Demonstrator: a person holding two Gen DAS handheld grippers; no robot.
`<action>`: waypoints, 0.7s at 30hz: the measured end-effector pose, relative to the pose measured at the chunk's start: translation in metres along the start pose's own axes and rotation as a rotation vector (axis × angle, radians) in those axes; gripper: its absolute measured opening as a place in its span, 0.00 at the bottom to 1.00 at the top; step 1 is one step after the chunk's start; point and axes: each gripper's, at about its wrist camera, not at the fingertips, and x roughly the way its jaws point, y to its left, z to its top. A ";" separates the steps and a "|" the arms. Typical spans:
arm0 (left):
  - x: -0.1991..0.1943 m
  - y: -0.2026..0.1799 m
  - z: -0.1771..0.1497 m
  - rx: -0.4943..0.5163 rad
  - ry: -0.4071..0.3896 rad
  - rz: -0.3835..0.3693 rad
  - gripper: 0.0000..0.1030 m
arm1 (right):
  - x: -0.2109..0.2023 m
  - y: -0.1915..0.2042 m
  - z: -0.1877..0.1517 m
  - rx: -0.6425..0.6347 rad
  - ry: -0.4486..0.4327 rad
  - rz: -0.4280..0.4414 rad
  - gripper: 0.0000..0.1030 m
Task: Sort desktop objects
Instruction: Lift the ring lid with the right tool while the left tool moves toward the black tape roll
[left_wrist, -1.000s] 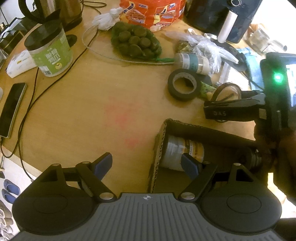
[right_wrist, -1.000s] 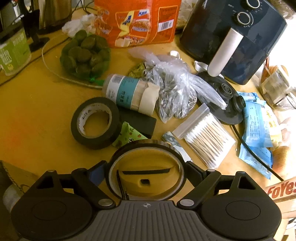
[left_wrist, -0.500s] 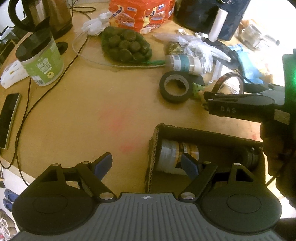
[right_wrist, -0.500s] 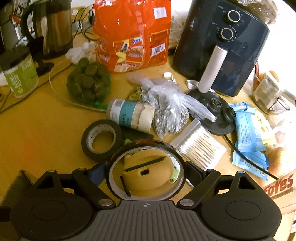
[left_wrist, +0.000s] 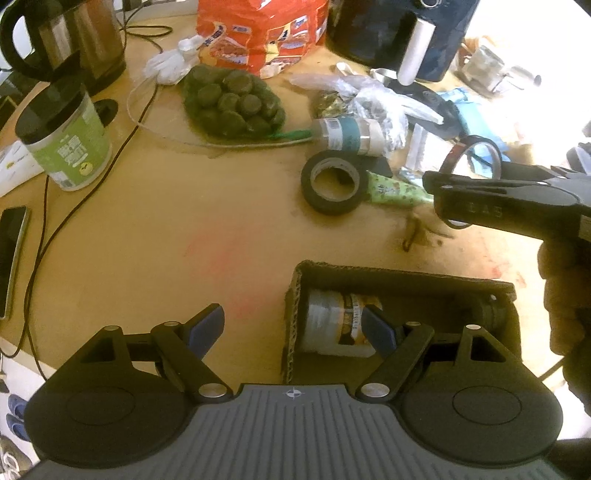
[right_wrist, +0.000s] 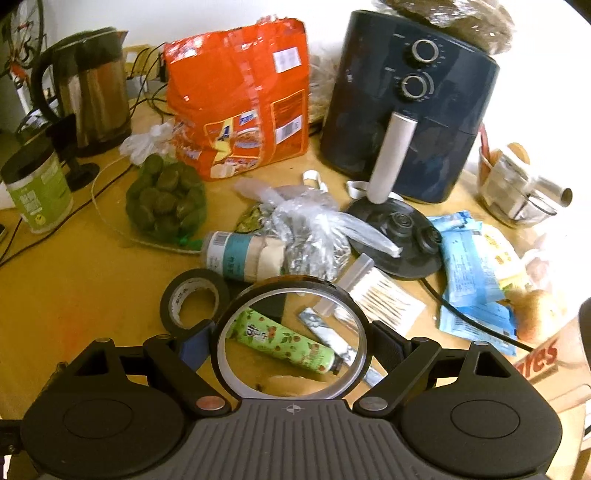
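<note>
Round wooden table: bears all items listed; the landmark below is the open brown cardboard box lying near its front edge.

Dark blue air fryer with white handle: far side of the table from the box; dials visible only in the right wrist view.

Orange printed snack bag: far from the box, beside the fryer.

Steel electric kettle with black handle: far left of the box.

Cardboard box contents: a silver-wrapped jar with a printed label, lying on its side at the box's left end. Seen only by the left wrist camera.

Left gripper: jaws wide apart, holding nothing; one blue pad is over bare table left of the box, the other over the box's interior in front of the jar.

Right gripper: jaws clamped on a thin dark-rimmed transparent tape ring, held on edge. The left wrist view shows the right gripper with the ring raised clear of the table, beyond the box's right end.

Black electrical tape roll: flat on the table, beyond the box.

Green patterned tube: lying just beside the black roll, framed through the ring in the right wrist view.

Clear pack of cotton swabs: beyond the tube; plain only in the right wrist view.
</note>
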 end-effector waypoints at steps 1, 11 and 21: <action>0.000 -0.001 0.001 0.005 -0.001 -0.003 0.79 | -0.003 -0.002 -0.001 0.005 -0.002 -0.002 0.87; 0.000 -0.006 0.013 0.047 -0.030 -0.032 0.79 | -0.030 -0.017 -0.008 0.061 -0.014 -0.020 0.87; 0.012 -0.011 0.040 0.124 -0.075 -0.082 0.79 | -0.045 -0.029 -0.018 0.119 -0.007 -0.057 0.87</action>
